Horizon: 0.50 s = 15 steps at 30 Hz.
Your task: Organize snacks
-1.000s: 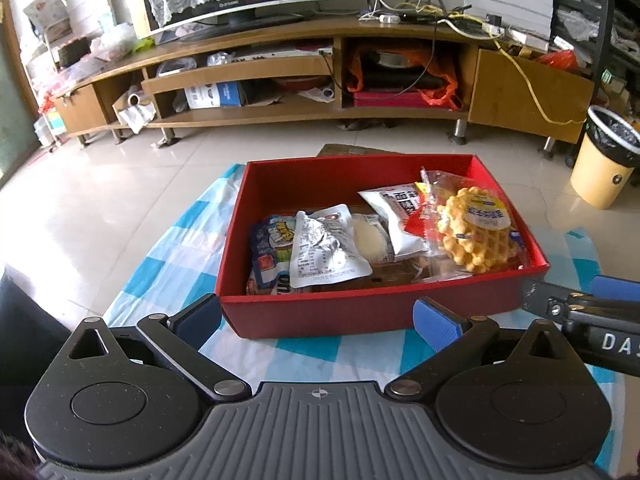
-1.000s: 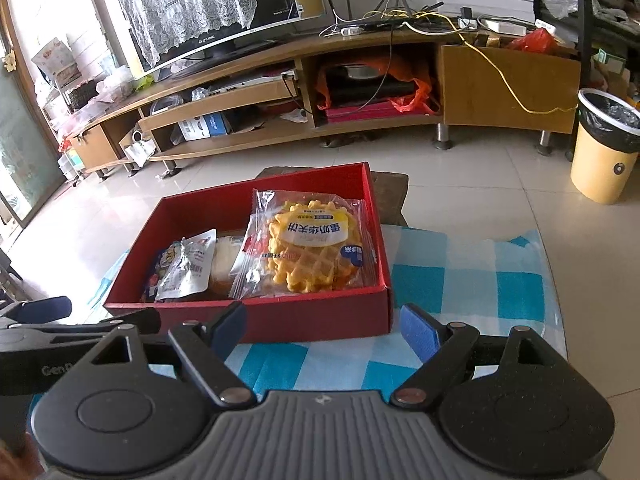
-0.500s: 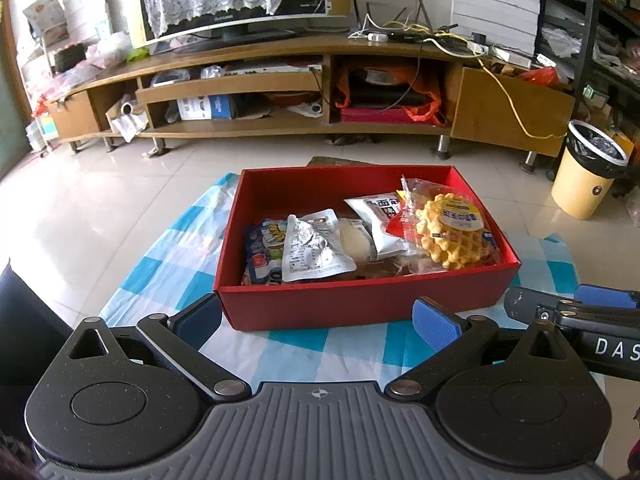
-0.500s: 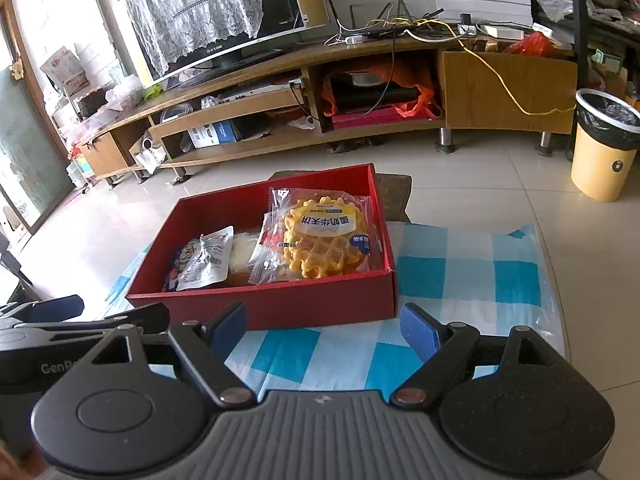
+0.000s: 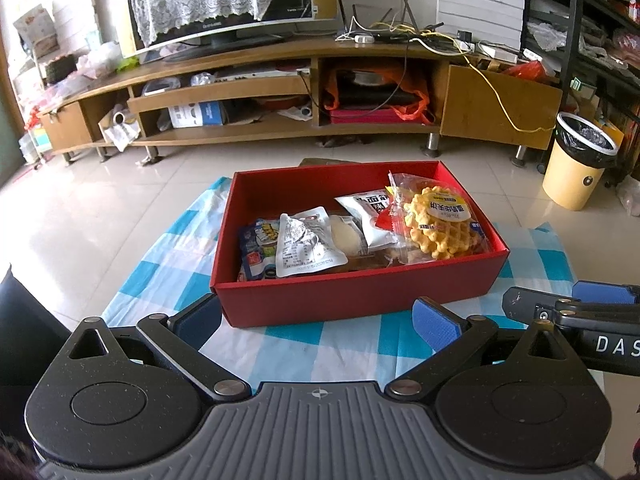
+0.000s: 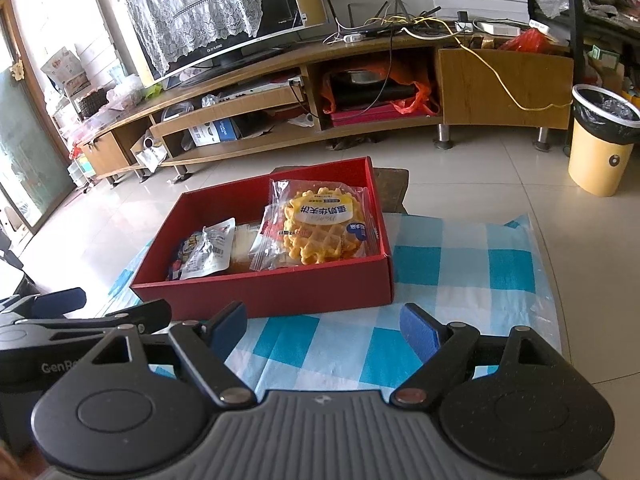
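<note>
Snacks packed in a red box, both claws empty.
Nearest, the left claw [image 5: 316,316] and right claw [image 6: 324,322] are held wide open above the checked cloth [image 6: 440,264] on the table; beyond them, the snack packets, a waffle [image 5: 438,222] among them, are gathered inside the red box [image 5: 360,292].

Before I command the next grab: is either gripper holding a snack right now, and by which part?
Nothing is held. The left gripper and right gripper are both open and empty, short of the red box.
</note>
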{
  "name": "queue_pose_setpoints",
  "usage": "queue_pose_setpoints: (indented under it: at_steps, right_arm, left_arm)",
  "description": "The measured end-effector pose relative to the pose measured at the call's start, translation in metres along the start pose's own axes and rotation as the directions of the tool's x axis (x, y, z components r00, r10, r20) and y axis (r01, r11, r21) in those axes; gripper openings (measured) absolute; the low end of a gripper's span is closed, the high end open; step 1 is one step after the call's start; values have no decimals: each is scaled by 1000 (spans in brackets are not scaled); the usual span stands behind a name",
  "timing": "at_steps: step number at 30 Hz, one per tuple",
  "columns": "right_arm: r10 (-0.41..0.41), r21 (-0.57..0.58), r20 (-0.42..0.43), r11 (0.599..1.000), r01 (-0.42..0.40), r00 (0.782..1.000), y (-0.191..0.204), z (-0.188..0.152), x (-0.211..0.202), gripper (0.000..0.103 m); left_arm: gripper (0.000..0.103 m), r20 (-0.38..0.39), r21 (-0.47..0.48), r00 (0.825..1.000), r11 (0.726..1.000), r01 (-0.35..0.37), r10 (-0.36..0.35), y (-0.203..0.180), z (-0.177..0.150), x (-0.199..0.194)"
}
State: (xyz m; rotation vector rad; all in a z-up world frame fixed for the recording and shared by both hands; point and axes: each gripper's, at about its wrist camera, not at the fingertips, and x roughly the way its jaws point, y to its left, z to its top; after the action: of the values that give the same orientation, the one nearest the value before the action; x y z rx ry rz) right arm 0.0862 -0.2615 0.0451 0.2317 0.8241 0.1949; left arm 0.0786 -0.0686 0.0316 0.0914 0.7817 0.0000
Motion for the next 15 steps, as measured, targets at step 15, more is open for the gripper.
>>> queue_pose_setpoints:
  at_steps: [15]
  right_arm:
    - [2, 3, -6, 1000, -2, 1000, 0, -2, -2, 83]
  left_arm:
    - [103, 18, 5, 1000, 1000, -16, 15, -2, -3, -5]
